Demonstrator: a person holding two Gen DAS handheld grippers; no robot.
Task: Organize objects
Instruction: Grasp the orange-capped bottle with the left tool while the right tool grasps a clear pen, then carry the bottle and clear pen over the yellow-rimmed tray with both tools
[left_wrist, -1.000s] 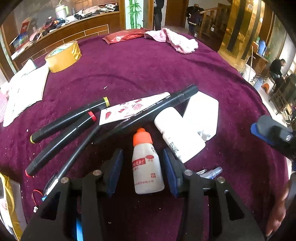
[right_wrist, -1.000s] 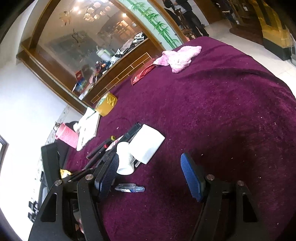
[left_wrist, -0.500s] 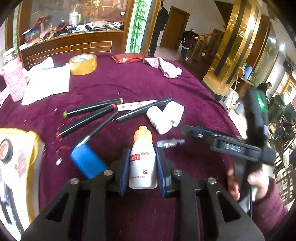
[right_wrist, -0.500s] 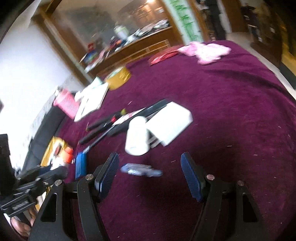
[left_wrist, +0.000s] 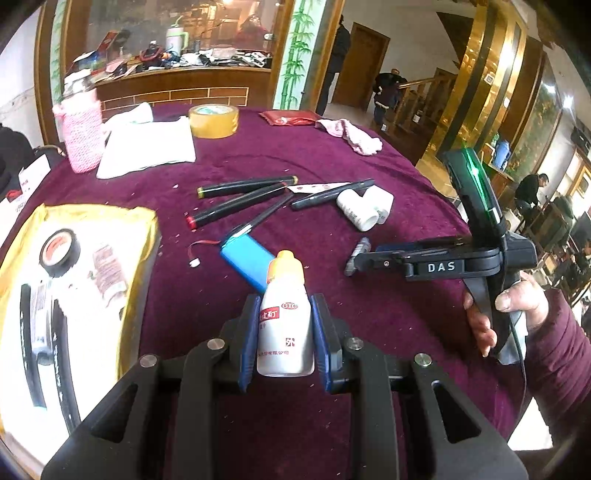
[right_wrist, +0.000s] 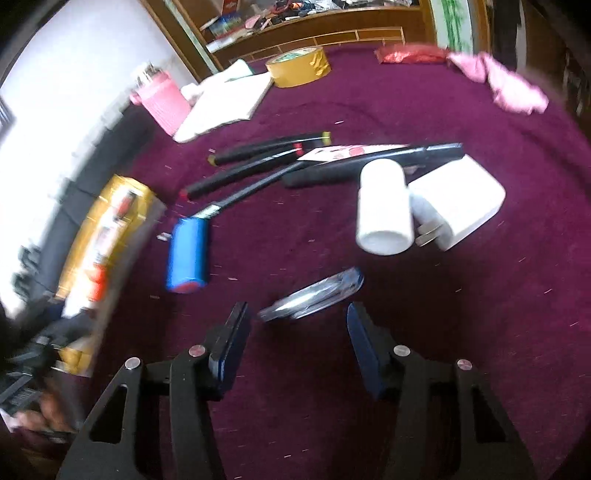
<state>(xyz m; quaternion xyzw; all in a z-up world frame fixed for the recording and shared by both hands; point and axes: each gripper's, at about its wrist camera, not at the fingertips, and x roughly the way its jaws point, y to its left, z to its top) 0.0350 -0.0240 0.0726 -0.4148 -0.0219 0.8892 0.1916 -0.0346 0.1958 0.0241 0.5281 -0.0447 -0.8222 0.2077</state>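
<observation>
My left gripper (left_wrist: 283, 325) is shut on a small white bottle with an orange cap (left_wrist: 284, 317), held above the purple tablecloth. My right gripper (right_wrist: 297, 325) is open, its jaws on either side of a small clear tube (right_wrist: 312, 293) that lies on the cloth; the gripper also shows in the left wrist view (left_wrist: 369, 256). A yellow box with white lining (left_wrist: 66, 295) holding a black tape roll (left_wrist: 59, 253) sits at the left. A blue battery (right_wrist: 186, 254), several black markers (right_wrist: 266, 155), a white bottle (right_wrist: 384, 206) and a white charger (right_wrist: 458, 199) lie further out.
A roll of yellow tape (left_wrist: 213, 121), a white cloth (left_wrist: 147, 147), a pink knitted cup (left_wrist: 82, 136), a red packet (left_wrist: 290, 117) and a pink rag (left_wrist: 351, 134) lie at the far side. The table edge (left_wrist: 454, 206) drops off at the right.
My left gripper closed on the orange-capped bottle, lifted it and pulled back toward the yellow box. My right gripper moved down over the clear tube, still open.
</observation>
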